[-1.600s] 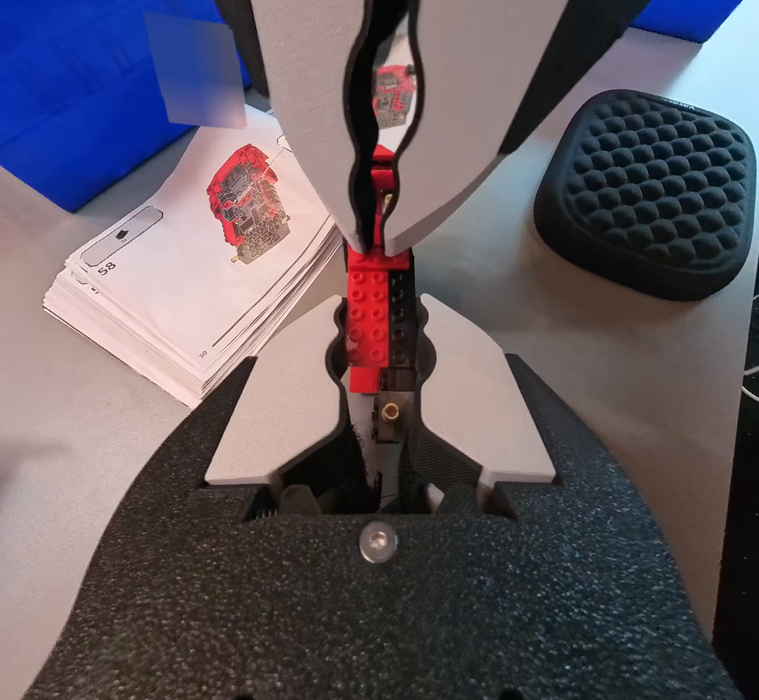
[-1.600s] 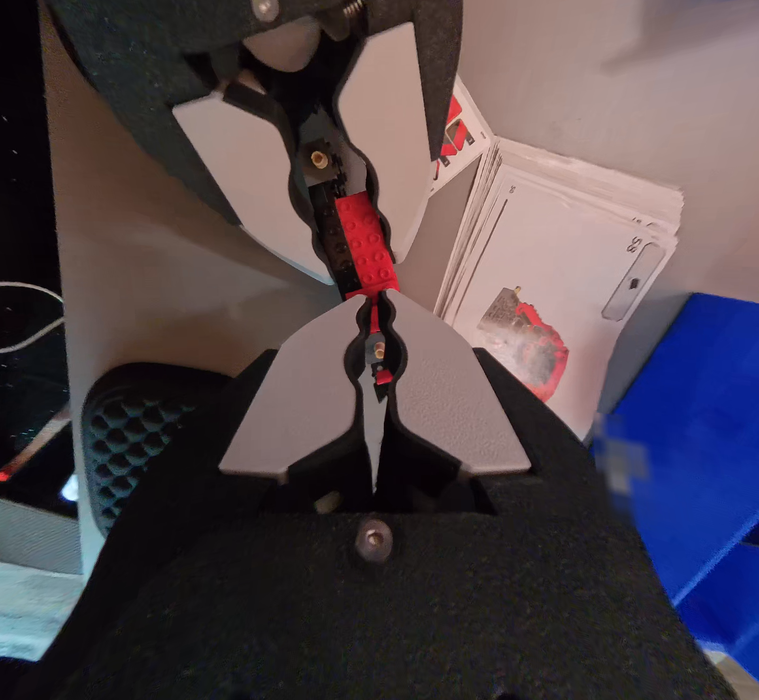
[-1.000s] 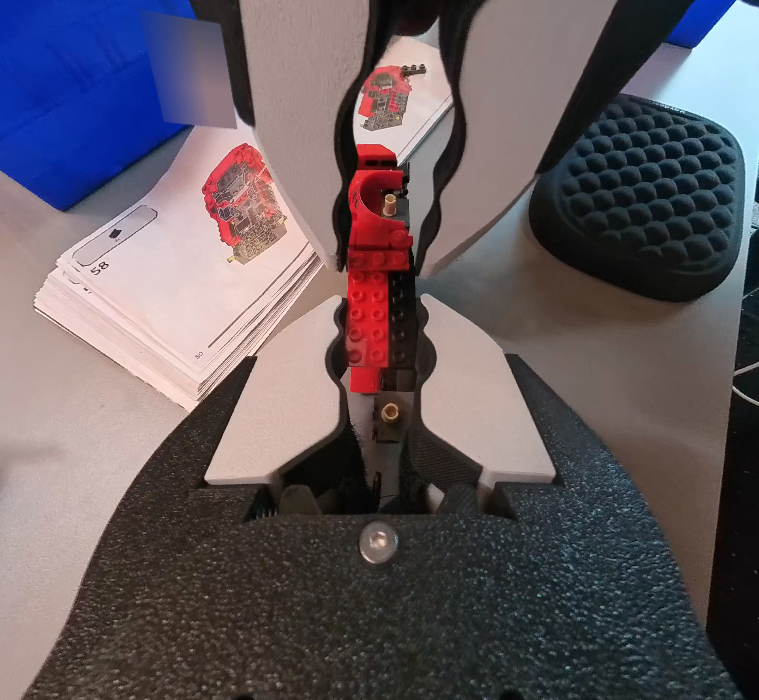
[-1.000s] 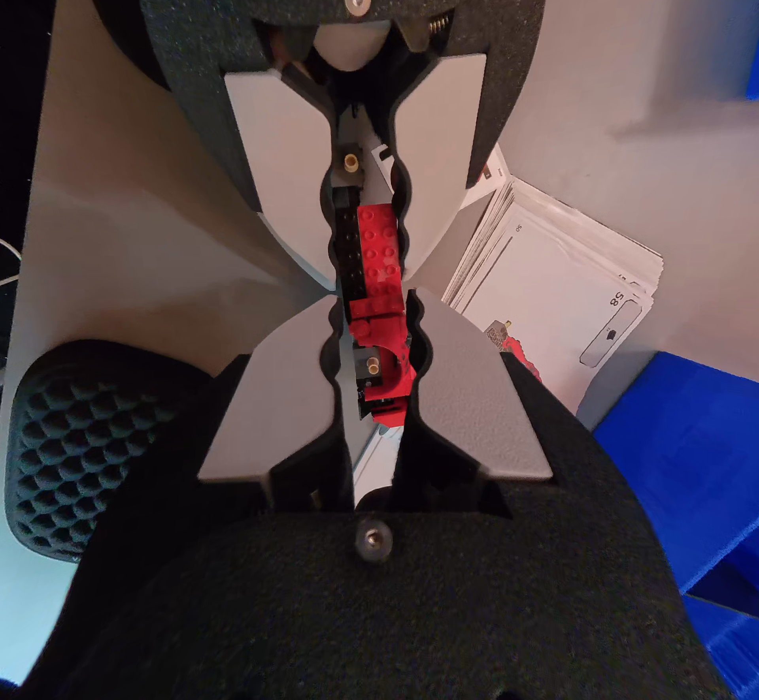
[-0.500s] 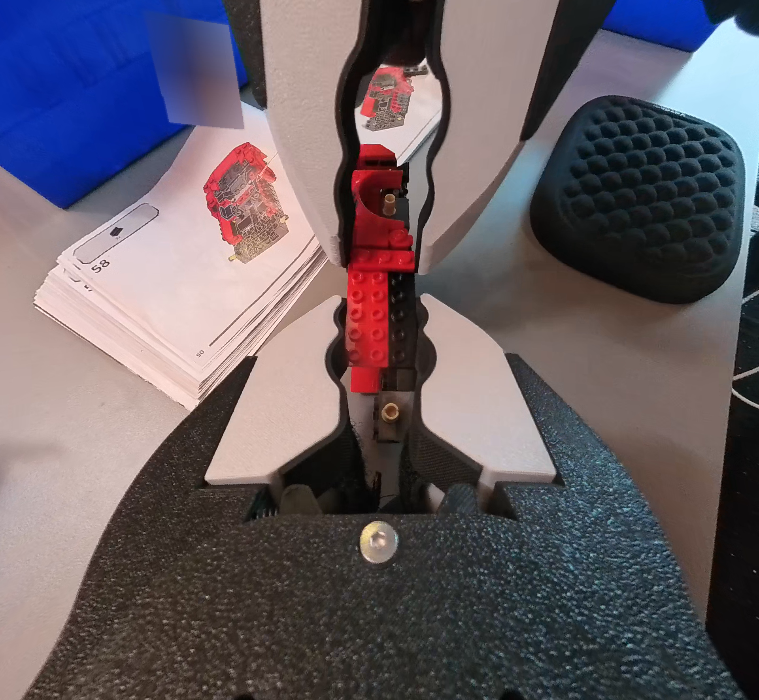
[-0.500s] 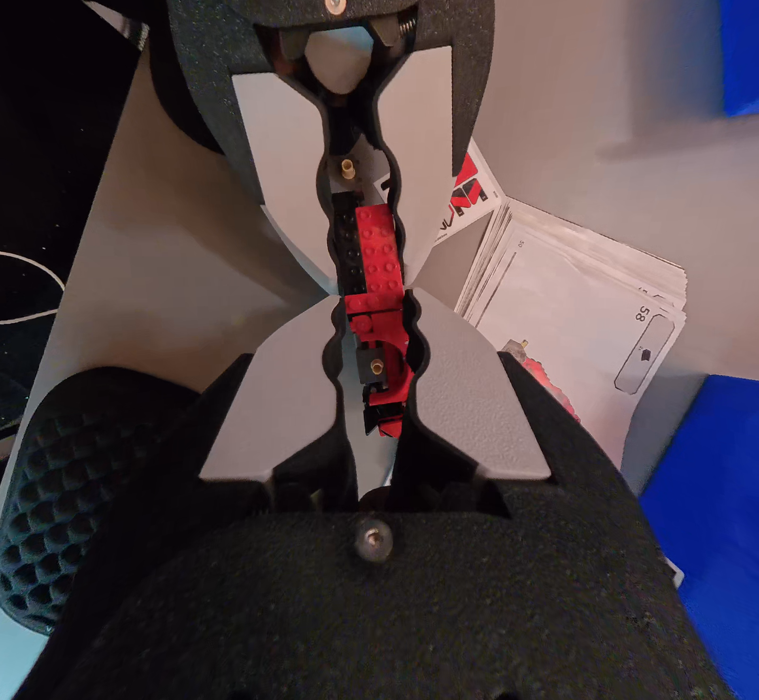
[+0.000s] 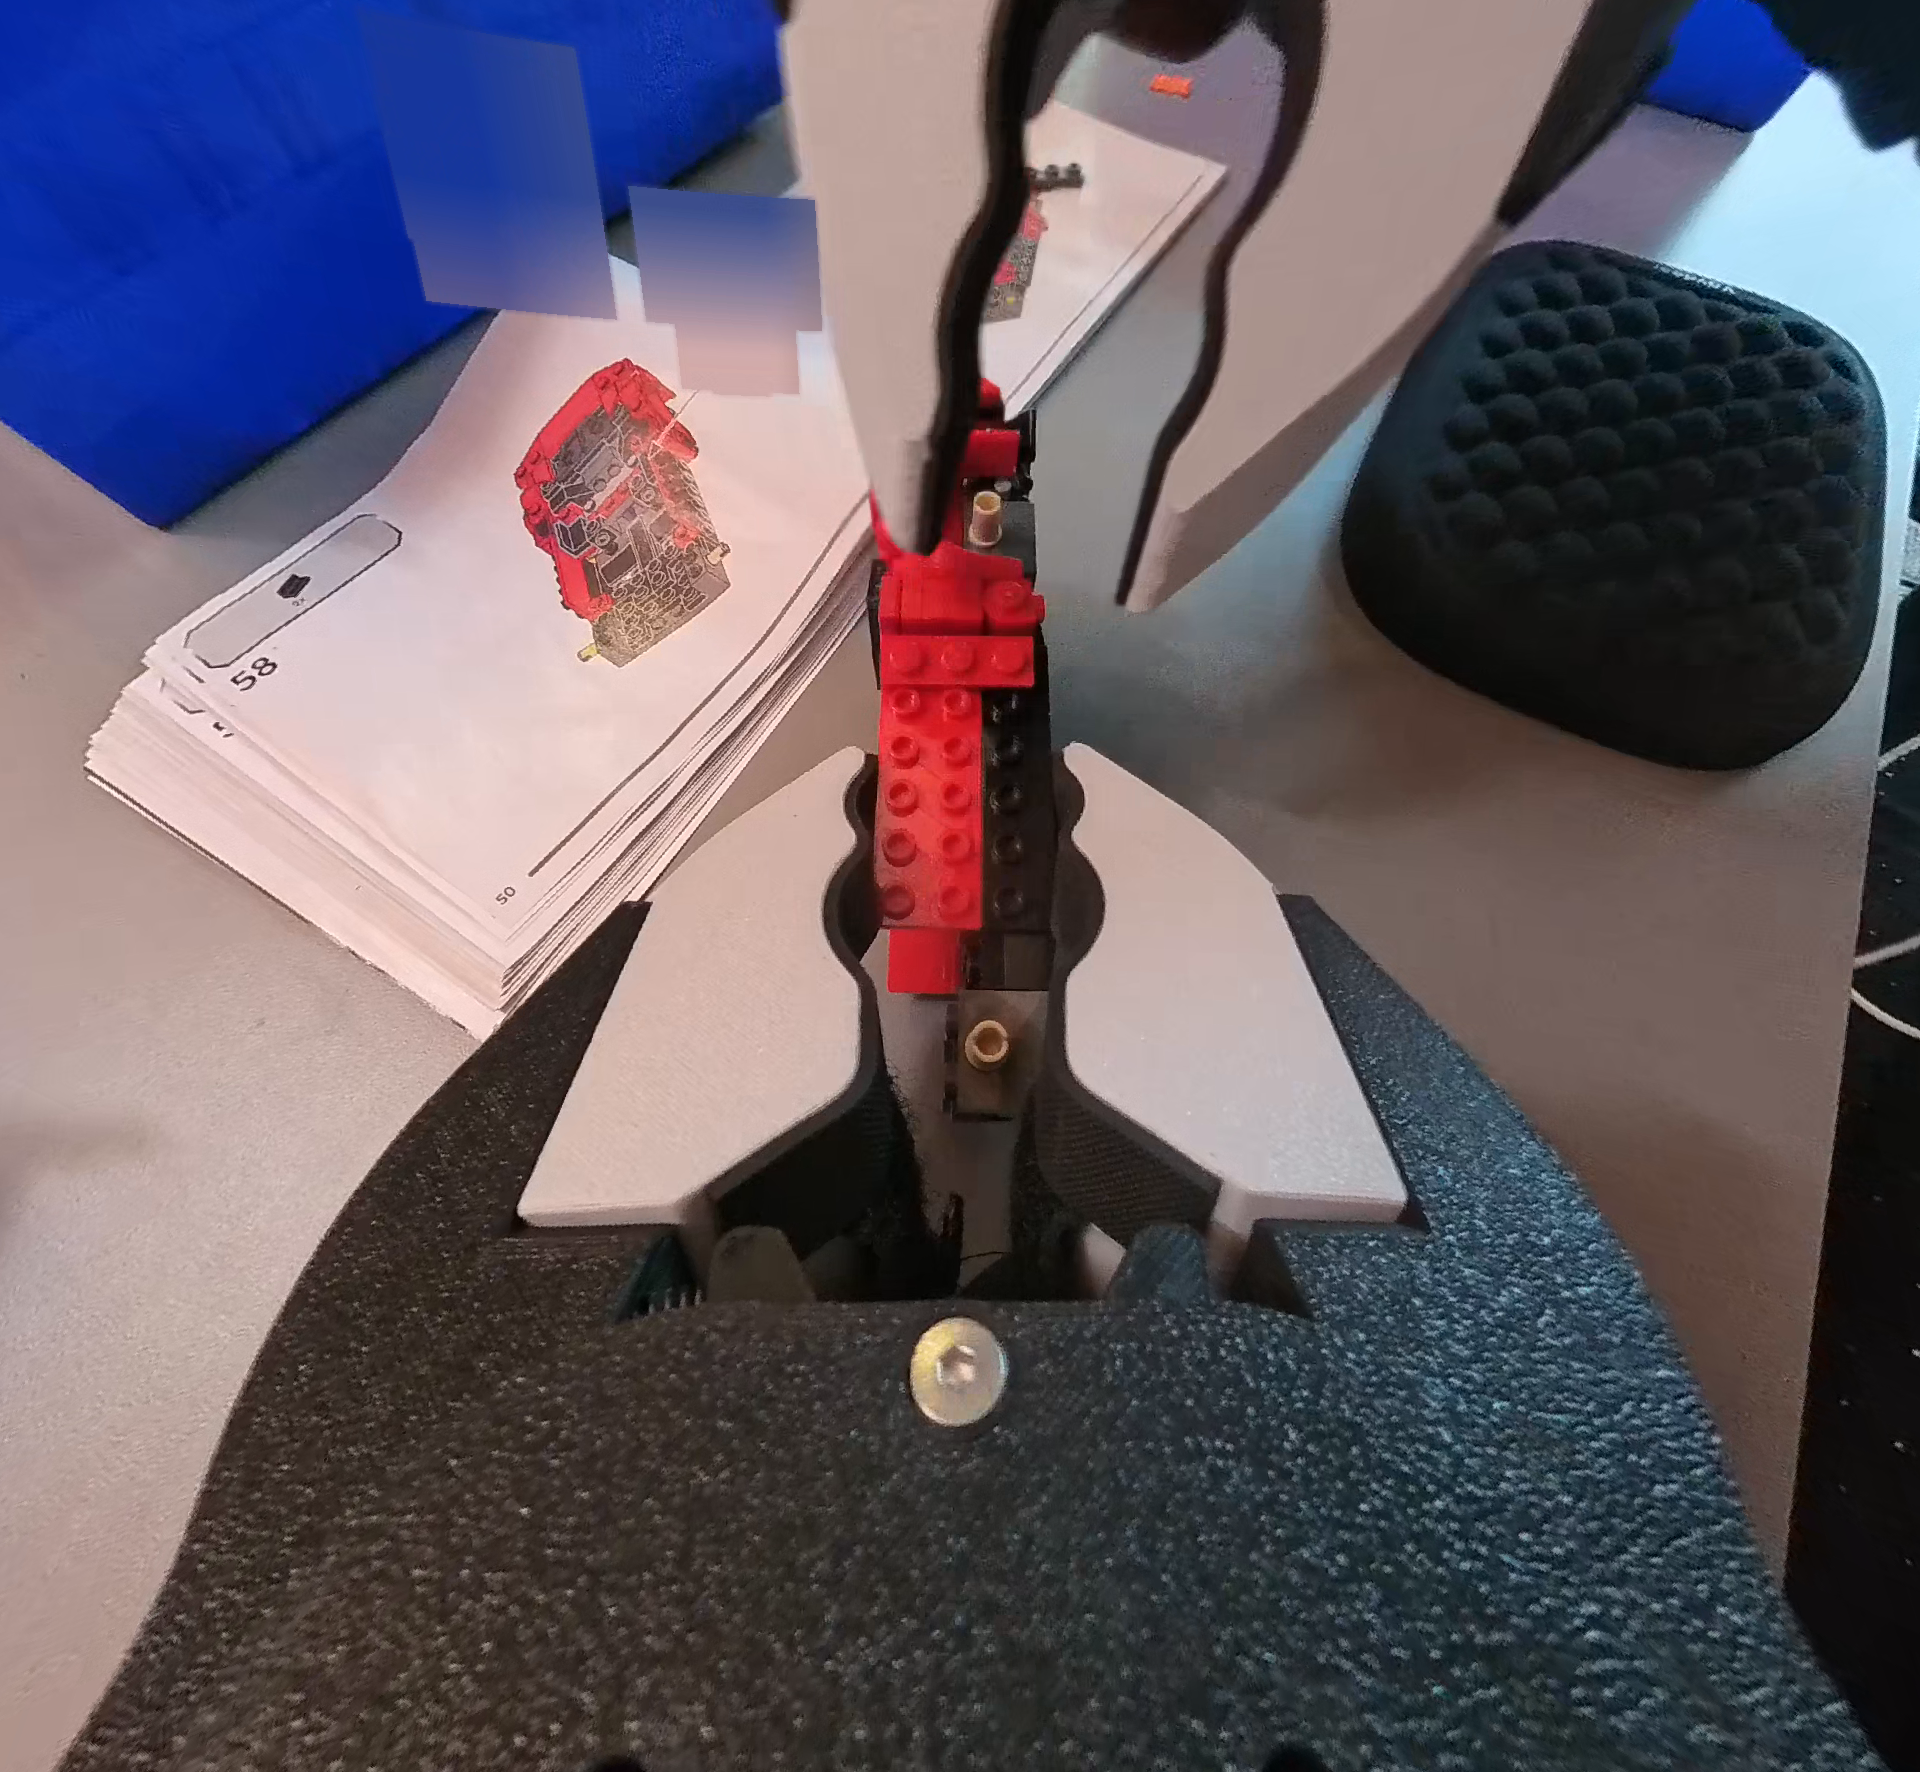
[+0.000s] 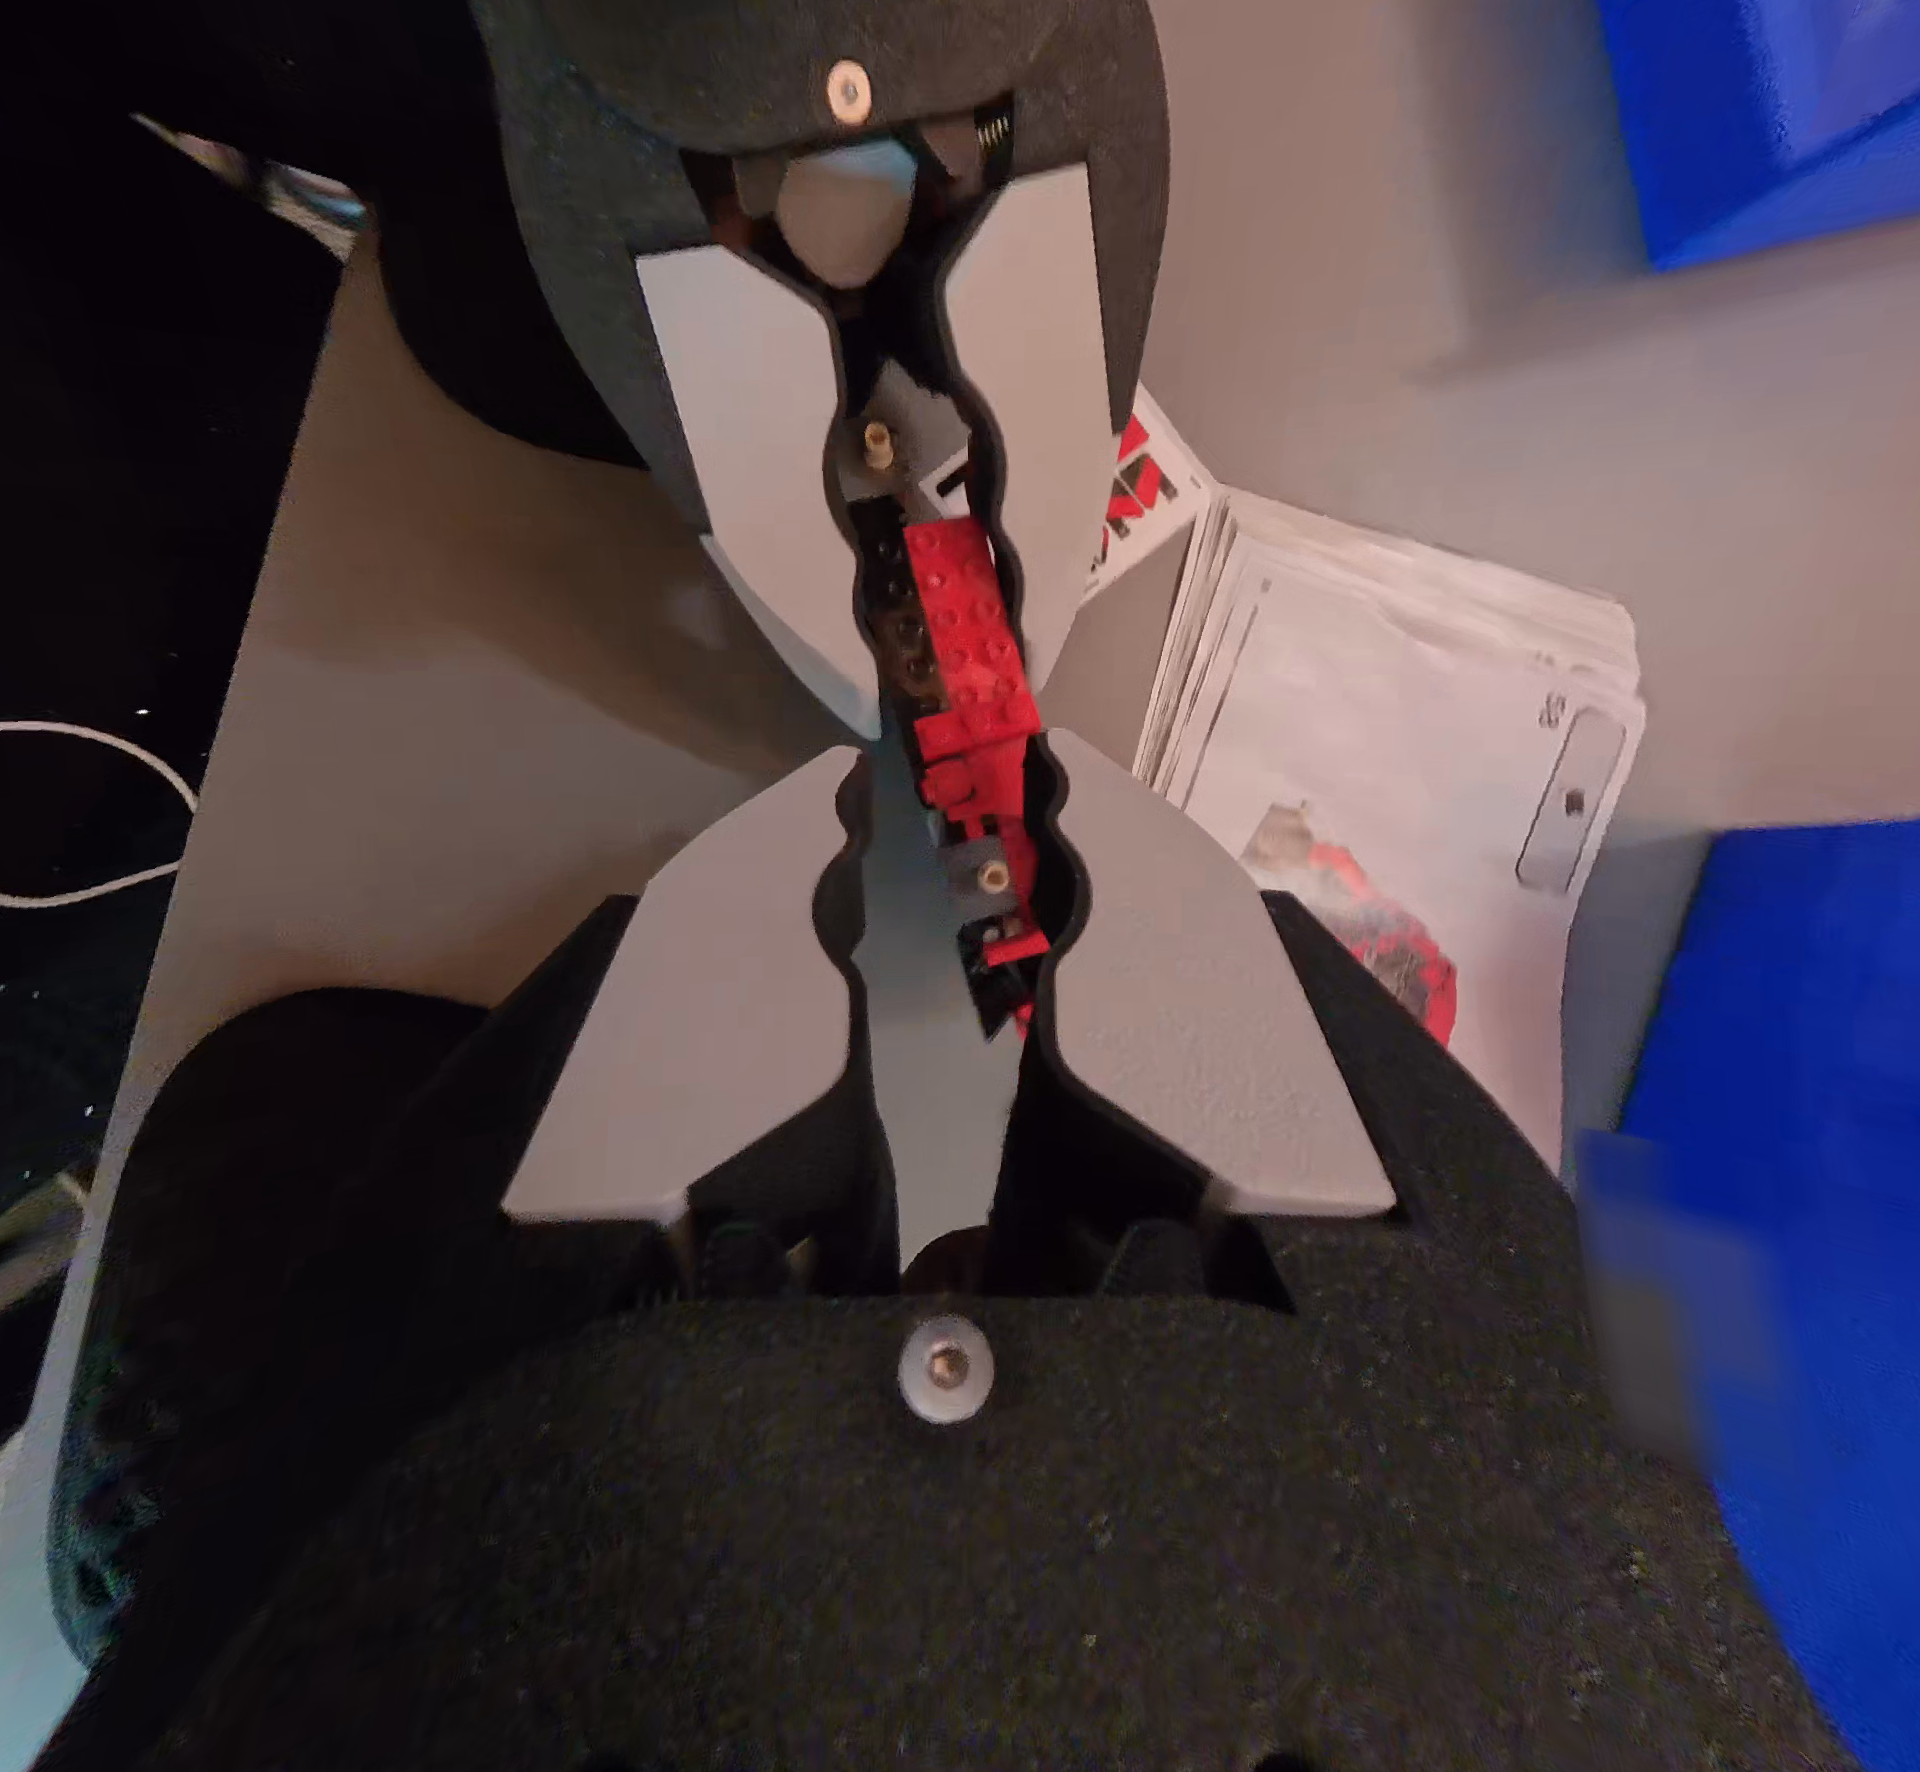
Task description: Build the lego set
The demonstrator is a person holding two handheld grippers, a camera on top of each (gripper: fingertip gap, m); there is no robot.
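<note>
A grey counter (image 7: 1351, 891) is seen, with a stack of instruction pages (image 7: 499, 735) to the left, a blue bin (image 7: 260, 112) behind it and a black dimpled pad (image 7: 1621, 517) to the right. The left gripper (image 7: 961, 787) is held low and level over the counter, its fingers clamped on the near end of a red and black lego model (image 7: 956, 766). The right gripper (image 7: 1023, 569) is brought in from the opposite side, tilted down, with its fingers spread apart around the model's far end; one finger (image 7: 894, 434) lies against the red part, the other stands clear. In the right wrist view the model (image 8: 966, 683) is seen lying between the right gripper's parted fingers (image 8: 727, 995). The far end of the model is partly hidden by that finger, and the right wrist view is blurred and dim.
</note>
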